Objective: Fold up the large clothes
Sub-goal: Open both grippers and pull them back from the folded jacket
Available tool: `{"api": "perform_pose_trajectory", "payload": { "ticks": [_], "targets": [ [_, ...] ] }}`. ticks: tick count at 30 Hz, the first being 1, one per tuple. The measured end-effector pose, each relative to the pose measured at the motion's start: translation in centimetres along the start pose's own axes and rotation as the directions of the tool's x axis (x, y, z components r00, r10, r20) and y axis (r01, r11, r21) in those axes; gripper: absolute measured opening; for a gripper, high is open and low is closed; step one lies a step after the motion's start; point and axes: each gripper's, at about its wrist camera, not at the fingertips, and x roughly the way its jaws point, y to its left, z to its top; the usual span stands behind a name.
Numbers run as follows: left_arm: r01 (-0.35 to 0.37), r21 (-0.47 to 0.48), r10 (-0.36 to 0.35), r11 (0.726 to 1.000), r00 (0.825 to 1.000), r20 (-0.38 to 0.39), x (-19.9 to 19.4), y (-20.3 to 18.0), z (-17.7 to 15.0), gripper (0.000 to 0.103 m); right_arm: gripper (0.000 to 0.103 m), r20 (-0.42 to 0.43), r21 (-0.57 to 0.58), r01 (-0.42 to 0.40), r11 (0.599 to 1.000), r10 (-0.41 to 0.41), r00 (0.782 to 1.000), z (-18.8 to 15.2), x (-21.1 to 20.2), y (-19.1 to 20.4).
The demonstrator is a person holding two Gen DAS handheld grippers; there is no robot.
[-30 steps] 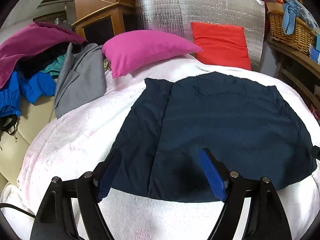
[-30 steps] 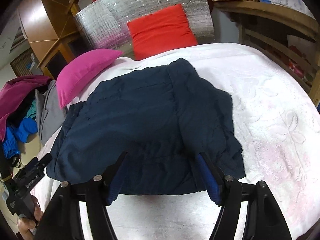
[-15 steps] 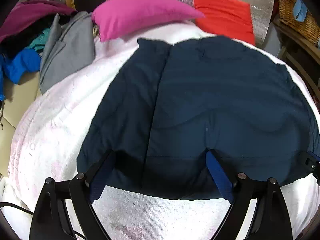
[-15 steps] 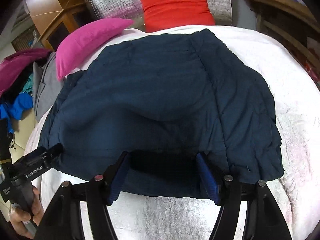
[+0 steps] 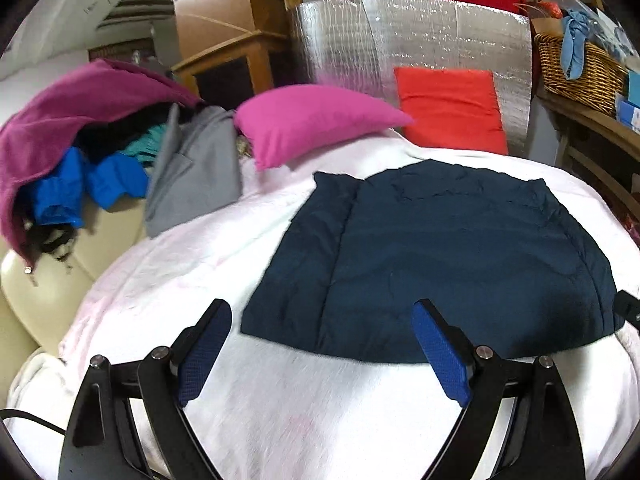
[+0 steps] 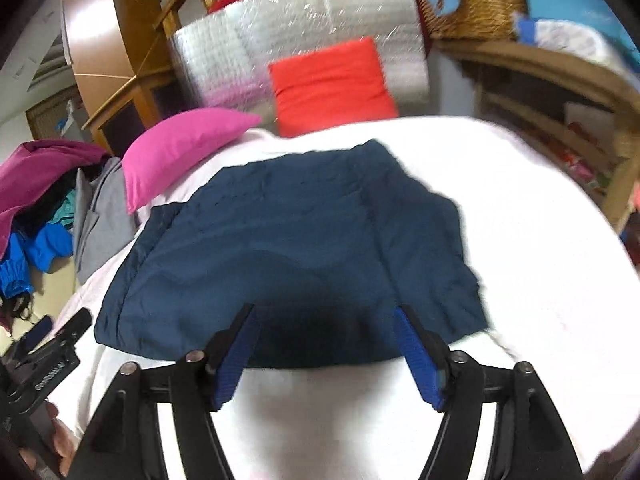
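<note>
White bedding (image 5: 200, 280) covers the bed in front of me, and the navy garment (image 5: 440, 264) lies folded flat at its centre. My left gripper (image 5: 320, 344) stands wide open over bare bedding just short of the garment's near edge, holding nothing. My right gripper (image 6: 324, 340) hangs above the near hem, its jaws opening and its pads clear of the cloth. At eleven o'clock sits a pink pillow (image 5: 312, 120), at one o'clock a red cushion (image 5: 448, 108).
</note>
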Motion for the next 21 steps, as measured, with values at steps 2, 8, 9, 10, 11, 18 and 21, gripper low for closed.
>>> {"api": "perform_pose_trajectory", "payload": {
  "ticks": [2, 8, 9, 10, 11, 18, 21],
  "targets": [
    [0.004, -0.004, -0.004, 1.000, 1.000, 0.009, -1.5, 0.4, -0.2, 0.092, 0.077, 0.017, 0.006, 0.019, 1.000, -0.019, 1.000, -0.4, -1.6, -0.3],
    [0.046, -0.032, -0.044, 0.998, 0.998, 0.053, -6.8, 1.3, 0.3, 0.092, 0.079, 0.053, -0.023, 0.089, 0.996, -0.087, 0.995, -0.9, -6.7, -0.1],
    [0.044, -0.031, -0.042, 0.999, 0.997, 0.068, -7.9, 1.3, 0.6, 0.092, 0.081, 0.063, -0.023, 0.090, 0.996, -0.088, 0.994, -0.8, -7.7, -0.1],
    [0.042, -0.027, -0.039, 0.999, 0.995, 0.088, -9.1, 1.5, 0.9, 0.092, 0.084, 0.076, -0.021, 0.091, 0.996, -0.089, 0.993, -0.6, -8.9, 0.1],
    [0.039, -0.024, -0.036, 0.999, 0.994, 0.103, -10.1, 1.5, 1.1, 0.092, 0.086, 0.089, -0.016, 0.095, 0.995, -0.093, 0.992, -0.5, -10.1, 0.2],
    [0.034, -0.030, -0.026, 0.999, 0.974, 0.223, -18.2, 2.8, 2.6, 0.093, 0.090, 0.168, -0.013, 0.094, 0.995, -0.091, 0.982, 0.0, -17.6, 1.7],
    [0.035, -0.047, -0.022, 0.998, 0.967, 0.252, -20.7, 3.6, 3.1, 0.098, 0.091, 0.186, -0.016, 0.093, 0.996, -0.089, 0.979, -0.3, -20.5, 2.6]
  ]
}}
